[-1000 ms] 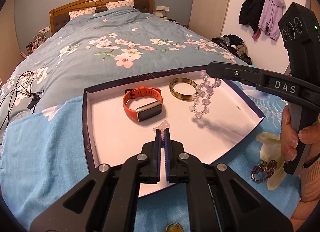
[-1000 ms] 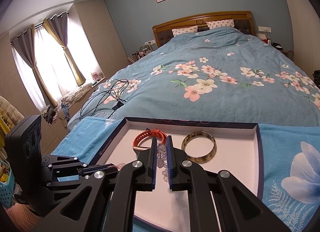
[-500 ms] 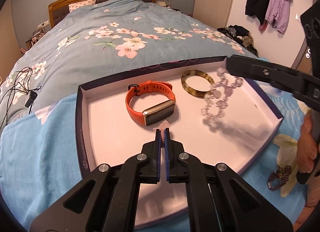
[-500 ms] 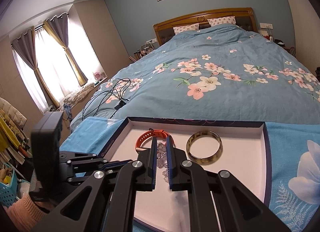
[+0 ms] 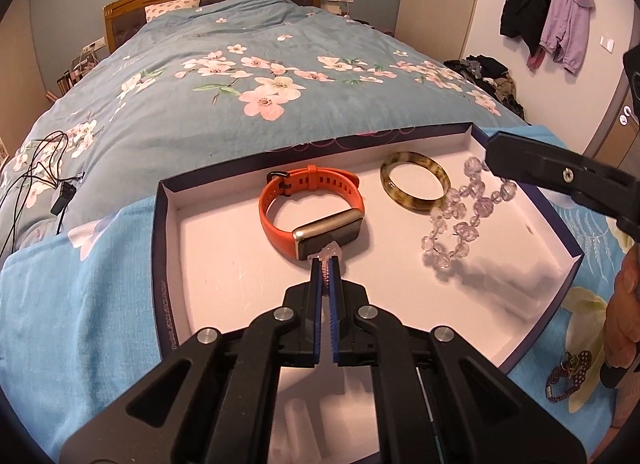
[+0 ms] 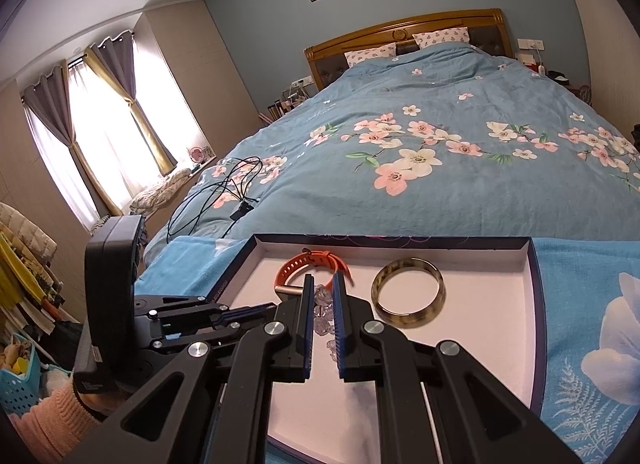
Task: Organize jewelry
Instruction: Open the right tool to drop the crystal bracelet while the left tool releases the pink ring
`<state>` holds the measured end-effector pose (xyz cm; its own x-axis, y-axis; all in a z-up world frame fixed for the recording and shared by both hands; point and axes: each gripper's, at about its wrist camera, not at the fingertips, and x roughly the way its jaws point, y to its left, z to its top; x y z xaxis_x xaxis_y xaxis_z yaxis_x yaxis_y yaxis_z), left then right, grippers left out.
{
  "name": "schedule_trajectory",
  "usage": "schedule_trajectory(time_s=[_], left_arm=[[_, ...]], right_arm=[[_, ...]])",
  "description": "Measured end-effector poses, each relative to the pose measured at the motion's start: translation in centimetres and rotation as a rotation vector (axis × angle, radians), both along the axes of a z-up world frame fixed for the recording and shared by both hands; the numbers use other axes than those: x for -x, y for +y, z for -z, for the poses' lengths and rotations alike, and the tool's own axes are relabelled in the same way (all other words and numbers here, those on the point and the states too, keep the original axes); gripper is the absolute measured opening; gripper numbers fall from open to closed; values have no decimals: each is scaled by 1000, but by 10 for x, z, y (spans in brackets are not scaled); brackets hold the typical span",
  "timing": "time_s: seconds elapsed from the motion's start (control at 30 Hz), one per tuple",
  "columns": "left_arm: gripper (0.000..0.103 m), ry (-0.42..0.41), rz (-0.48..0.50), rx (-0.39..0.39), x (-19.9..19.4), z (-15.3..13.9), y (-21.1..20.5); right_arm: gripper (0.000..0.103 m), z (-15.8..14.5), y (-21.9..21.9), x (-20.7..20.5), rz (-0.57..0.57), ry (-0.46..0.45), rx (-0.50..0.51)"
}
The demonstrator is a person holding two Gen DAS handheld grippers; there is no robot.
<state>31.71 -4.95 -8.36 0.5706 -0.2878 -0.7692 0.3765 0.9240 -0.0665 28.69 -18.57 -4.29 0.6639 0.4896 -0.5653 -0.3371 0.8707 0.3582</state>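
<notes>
A white tray with a dark rim [image 5: 160, 248] lies on the bed. In it are an orange smartwatch [image 5: 312, 215] and a tortoiseshell bangle [image 5: 416, 183]. My left gripper [image 5: 326, 260] is shut on a small pale pink beaded piece [image 5: 329, 252] just in front of the watch face. From the right, my right gripper [image 5: 494, 155] is shut on a clear crystal bead bracelet [image 5: 460, 219], which dangles over the tray beside the bangle. In the right wrist view the crystal beads [image 6: 322, 304] show between the right gripper's [image 6: 322, 280] pads, with the left gripper [image 6: 272, 308] low at the left.
The tray rests on a light blue towel [image 5: 80, 304] over a floral duvet [image 5: 260, 95]. A dark beaded bracelet [image 5: 566, 376] lies on the towel right of the tray. Black cables [image 5: 36, 167] sprawl on the bed at the left. A person's hand [image 5: 624, 304] holds the right gripper.
My left gripper has moved forward and lower over the tray with the pink piece, closer to the watch. The right gripper and its crystal bracelet have stayed in place.
</notes>
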Motion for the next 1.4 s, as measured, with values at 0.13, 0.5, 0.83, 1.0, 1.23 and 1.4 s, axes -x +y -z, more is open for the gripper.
schedule_trajectory(time_s=[0.13,0.5,0.83,1.0,1.23,1.4], left_arm=[[3,-3,16,17,4,-2,0],[5,23,68,16,20,0,-5],[21,24,58,19,25,-1,-5],[35,-3,36,28,30,-8,-1],[51,-80,-43,60,52,-31,16],[62,-150,-87,79,83,-50,33]], right_arm=[[7,-1,1,-1,-5,-3,-19],[8,16,-14,-8,42,87,25],[13,30,-23,-7,61,142,62],[24,27,-27,-3,73,137,56],[46,11,-33,20,82,69,83],[49,-1,-35,51,59,2,131]])
